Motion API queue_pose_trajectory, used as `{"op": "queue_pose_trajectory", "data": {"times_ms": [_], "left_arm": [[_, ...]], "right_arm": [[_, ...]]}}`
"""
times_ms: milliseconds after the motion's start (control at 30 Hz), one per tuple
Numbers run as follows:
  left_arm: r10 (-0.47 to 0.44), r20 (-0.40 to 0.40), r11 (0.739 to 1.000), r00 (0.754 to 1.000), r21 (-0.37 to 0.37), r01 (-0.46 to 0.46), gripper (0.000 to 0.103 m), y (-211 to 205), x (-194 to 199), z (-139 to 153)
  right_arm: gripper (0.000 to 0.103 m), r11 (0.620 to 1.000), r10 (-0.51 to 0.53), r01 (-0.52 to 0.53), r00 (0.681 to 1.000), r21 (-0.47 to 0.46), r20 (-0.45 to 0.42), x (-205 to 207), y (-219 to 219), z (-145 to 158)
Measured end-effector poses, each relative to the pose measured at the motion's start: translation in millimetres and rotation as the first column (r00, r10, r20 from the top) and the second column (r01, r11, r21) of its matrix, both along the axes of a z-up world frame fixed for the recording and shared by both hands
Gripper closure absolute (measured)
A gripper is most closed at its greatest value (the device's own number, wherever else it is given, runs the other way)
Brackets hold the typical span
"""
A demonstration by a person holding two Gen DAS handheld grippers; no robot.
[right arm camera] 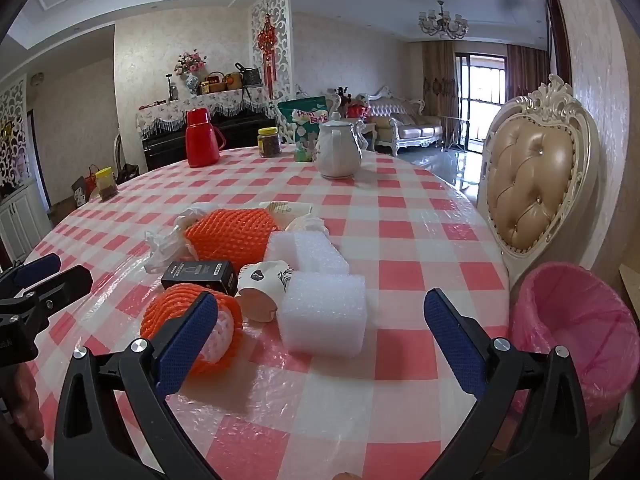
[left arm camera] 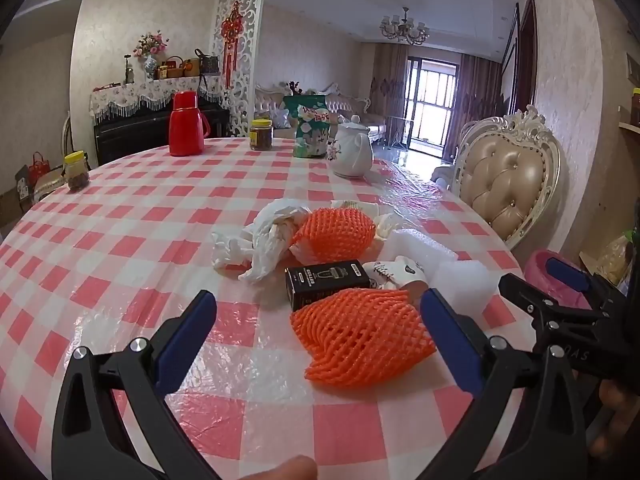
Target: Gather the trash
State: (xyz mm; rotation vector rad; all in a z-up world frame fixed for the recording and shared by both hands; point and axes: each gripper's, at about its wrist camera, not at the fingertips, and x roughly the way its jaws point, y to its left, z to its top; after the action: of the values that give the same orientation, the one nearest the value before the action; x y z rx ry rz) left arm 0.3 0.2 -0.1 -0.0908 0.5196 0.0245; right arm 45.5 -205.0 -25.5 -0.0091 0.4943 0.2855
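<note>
A pile of trash lies on the pink checked table (left arm camera: 120, 248). Nearest is an orange foam net (left arm camera: 360, 334), which also shows in the right wrist view (right arm camera: 188, 316). Behind it are a black box (left arm camera: 326, 282), a paper cup (right arm camera: 264, 284), white foam blocks (right arm camera: 324, 312), a second orange net (left arm camera: 336, 234) and a crumpled white bag (left arm camera: 264, 240). My left gripper (left arm camera: 318, 336) is open just before the near net. My right gripper (right arm camera: 320, 336) is open in front of the near foam block. A bin with a pink liner (right arm camera: 576, 332) stands right of the table.
At the table's far side stand a red thermos (left arm camera: 186, 124), two jars (left arm camera: 77, 170), a green snack bag (left arm camera: 312, 126) and a white teapot (left arm camera: 352, 148). A padded chair (right arm camera: 536, 176) stands at the right edge, beside the bin.
</note>
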Motion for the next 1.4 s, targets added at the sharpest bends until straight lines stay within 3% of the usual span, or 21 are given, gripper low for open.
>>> {"op": "queue_pose_trajectory", "data": {"times_ms": [1400], "left_arm": [[0.005, 0.001, 1.000, 1.000, -0.005, -0.005, 0.004, 4.1, 2.1, -5.2]], "right_arm": [[0.006, 1.000, -0.004, 0.004, 1.000, 0.001, 0.003, 0.3, -0.8, -0.4]]}}
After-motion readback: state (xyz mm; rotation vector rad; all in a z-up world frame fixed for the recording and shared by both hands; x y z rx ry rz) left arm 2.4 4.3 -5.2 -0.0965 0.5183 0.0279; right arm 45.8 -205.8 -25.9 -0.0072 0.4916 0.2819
